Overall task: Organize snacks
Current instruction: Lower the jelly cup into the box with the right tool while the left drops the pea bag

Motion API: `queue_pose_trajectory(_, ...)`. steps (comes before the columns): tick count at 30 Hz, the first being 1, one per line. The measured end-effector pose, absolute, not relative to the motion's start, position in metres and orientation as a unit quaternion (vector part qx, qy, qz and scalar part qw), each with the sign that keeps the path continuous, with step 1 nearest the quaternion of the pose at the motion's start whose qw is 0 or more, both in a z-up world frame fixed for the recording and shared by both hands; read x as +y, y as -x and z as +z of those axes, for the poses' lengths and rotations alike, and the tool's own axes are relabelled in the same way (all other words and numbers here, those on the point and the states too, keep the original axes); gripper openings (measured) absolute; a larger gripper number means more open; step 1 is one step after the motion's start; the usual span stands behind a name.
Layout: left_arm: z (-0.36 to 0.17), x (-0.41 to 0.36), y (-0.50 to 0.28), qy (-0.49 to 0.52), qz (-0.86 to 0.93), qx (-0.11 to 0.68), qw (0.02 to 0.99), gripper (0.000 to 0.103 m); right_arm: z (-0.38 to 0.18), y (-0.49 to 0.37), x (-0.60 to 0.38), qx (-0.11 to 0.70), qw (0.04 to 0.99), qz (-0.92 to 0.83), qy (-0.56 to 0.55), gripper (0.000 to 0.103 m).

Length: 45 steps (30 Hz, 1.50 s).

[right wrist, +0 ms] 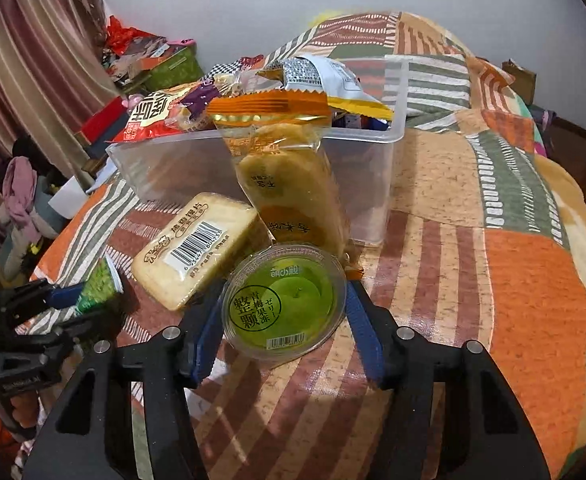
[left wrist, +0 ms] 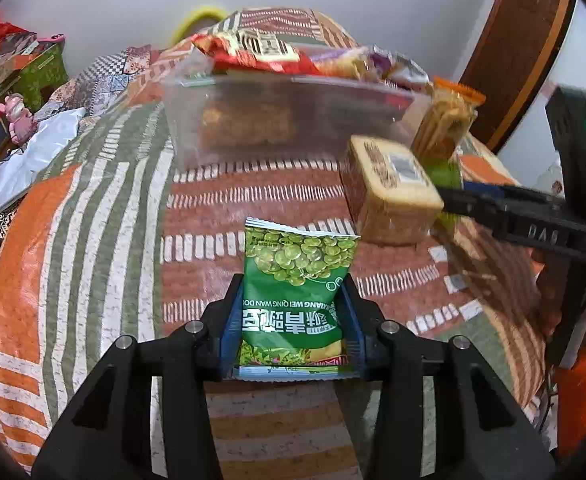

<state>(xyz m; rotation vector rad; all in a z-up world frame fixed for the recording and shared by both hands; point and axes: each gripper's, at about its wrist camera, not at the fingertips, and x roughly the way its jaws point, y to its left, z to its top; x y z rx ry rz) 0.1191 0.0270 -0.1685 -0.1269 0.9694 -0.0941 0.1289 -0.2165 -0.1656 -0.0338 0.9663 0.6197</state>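
My left gripper (left wrist: pixel 293 280) is shut on a green pea snack packet (left wrist: pixel 297 280) and holds it above the patterned cloth; both also show at the left of the right wrist view (right wrist: pixel 97 284). My right gripper (right wrist: pixel 283 292) is shut on a green jelly cup (right wrist: pixel 283 300), low over the cloth. A clear plastic bin (right wrist: pixel 377 160) holding several snack packets stands behind; it also shows in the left wrist view (left wrist: pixel 189 120). A beige cracker pack (right wrist: pixel 197 248) lies in front of the bin. A yellow rice-cracker bag (right wrist: pixel 289 184) leans upright against the bin.
The surface is covered by an orange, green and brown patterned cloth (right wrist: pixel 493 280). A red snack bag (right wrist: pixel 153 116) hangs over the bin's left rim. Boxes and clutter (right wrist: pixel 141 64) sit at the far left. A dark wooden frame (left wrist: pixel 521 48) stands at the right.
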Motion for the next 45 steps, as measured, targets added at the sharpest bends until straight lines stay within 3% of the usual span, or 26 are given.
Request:
queue_pose_trajectory(17, -0.106, 0.049, -0.138, 0.081, -0.034, 0.393, 0.915, 0.044, -0.107, -0.098, -0.226, 0.374, 0.880, 0.292, 0.018, 0.054)
queue_pose_trajectory(29, -0.063, 0.045, -0.197, 0.075, -0.043, 0.357, 0.930, 0.044, -0.066, -0.136, -0.197, 0.325, 0.897, 0.297, 0.030, 0.054)
queue_pose_trajectory(45, -0.095, 0.048, -0.303, 0.064, -0.074, 0.406, 0.909, 0.044, -0.087, -0.231, -0.137, 0.381, 0.870, 0.295, 0.106, 0.055)
